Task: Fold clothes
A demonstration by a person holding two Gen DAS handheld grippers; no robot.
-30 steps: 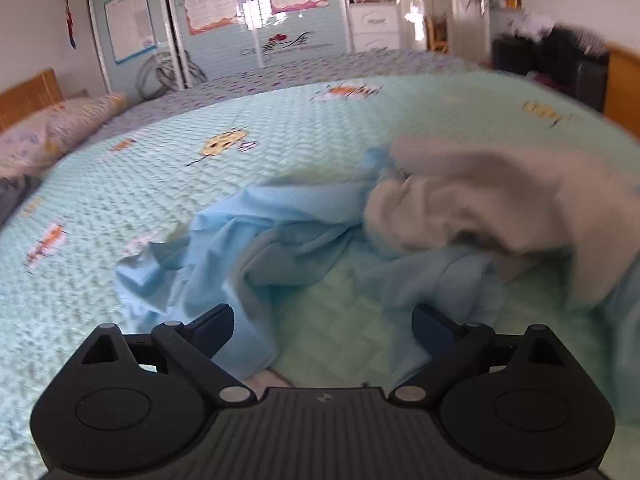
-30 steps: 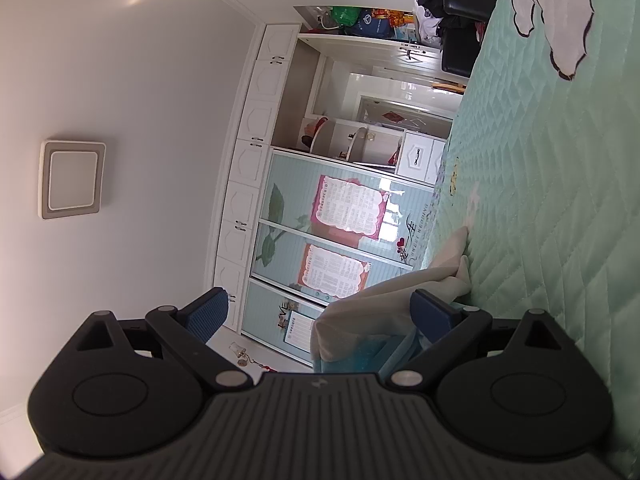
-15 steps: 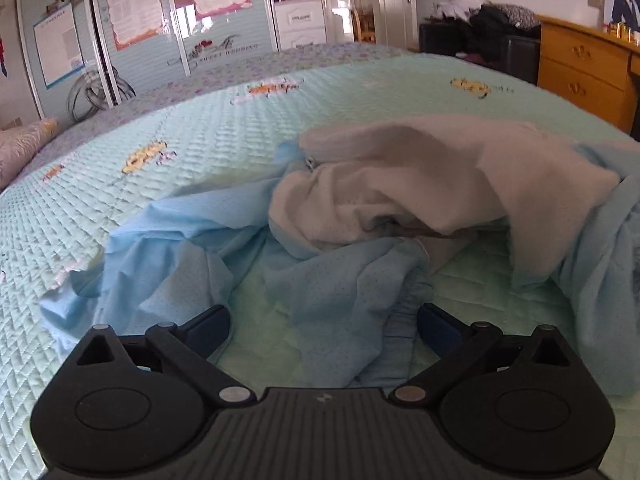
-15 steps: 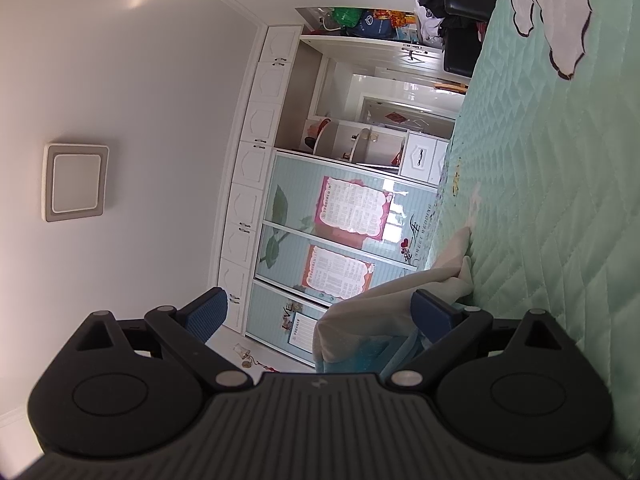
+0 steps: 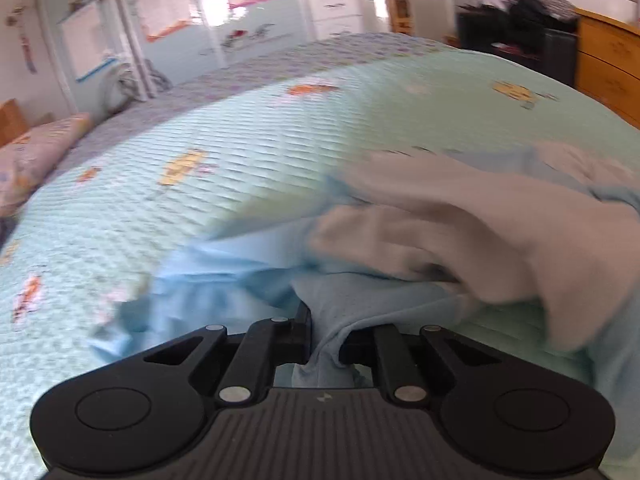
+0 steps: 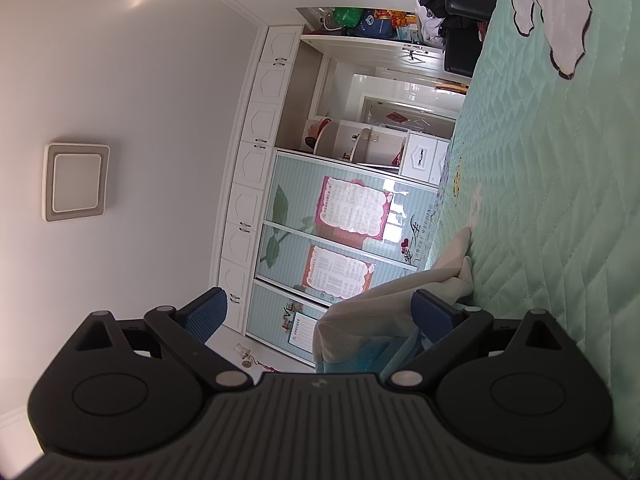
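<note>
So we're looking down the left gripper (image 5: 324, 334) and its jaws have just been closing, now pinched tight on a fold of the blue garment (image 5: 240, 280). The cloth bunches up right between the two black fingers (image 5: 298, 330) and hangs a little behind them. The rest of the blue garment sprawls crumpled over the bed (image 5: 200, 184), on the mint quilt with the little cartoon patches. A beige garment (image 5: 460, 232) lies heaped on top of the blue one, to the right of the pinch. This view is pretty motion-blurred, so we can't make out seams or which part of the garment is grabbed.

The right gripper (image 6: 320, 314) is rolled on its side, so in its view the bed (image 6: 560, 200) runs up the right edge and the wardrobe (image 6: 320, 240) looks tipped over. Its jaws stand wide apart, blue pads (image 6: 208, 314) well clear of each other, nothing pressed between them. A lump of beige cloth (image 6: 392, 304) with blue cloth (image 6: 360, 360) under it sits just behind the right-hand finger, and we can't tell whether it touches it.
</note>
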